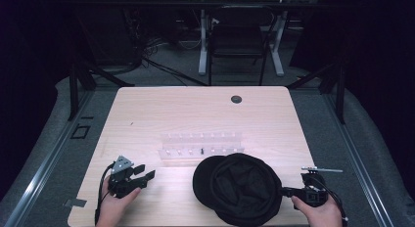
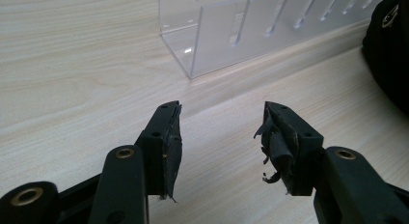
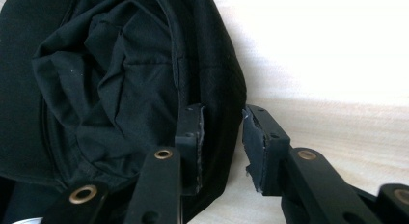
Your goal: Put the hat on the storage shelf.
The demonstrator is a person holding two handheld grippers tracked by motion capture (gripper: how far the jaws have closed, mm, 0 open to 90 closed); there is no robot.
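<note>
A black cap (image 1: 240, 188) lies upside down on the wooden table (image 1: 171, 109), near its front edge. In the right gripper view its crumpled lining (image 3: 120, 74) faces up. My right gripper (image 1: 286, 192) comes in from the cap's right side. Its jaws straddle the rim (image 3: 222, 122), one inside the cap and one outside, with a gap still showing beside the fabric. My left gripper (image 1: 145, 171) rests to the left of the cap, open, with nothing between its fingers (image 2: 219, 120). Both of its pads are frayed. The cap's edge (image 2: 388, 50) shows at the far right of the left gripper view.
A clear acrylic rack (image 1: 201, 146) with several slots stands just behind the cap; its near corner (image 2: 231, 31) is ahead of my left gripper. A dark round grommet (image 1: 236, 99) sits at the table's far edge. A chair (image 1: 238, 36) stands beyond the table.
</note>
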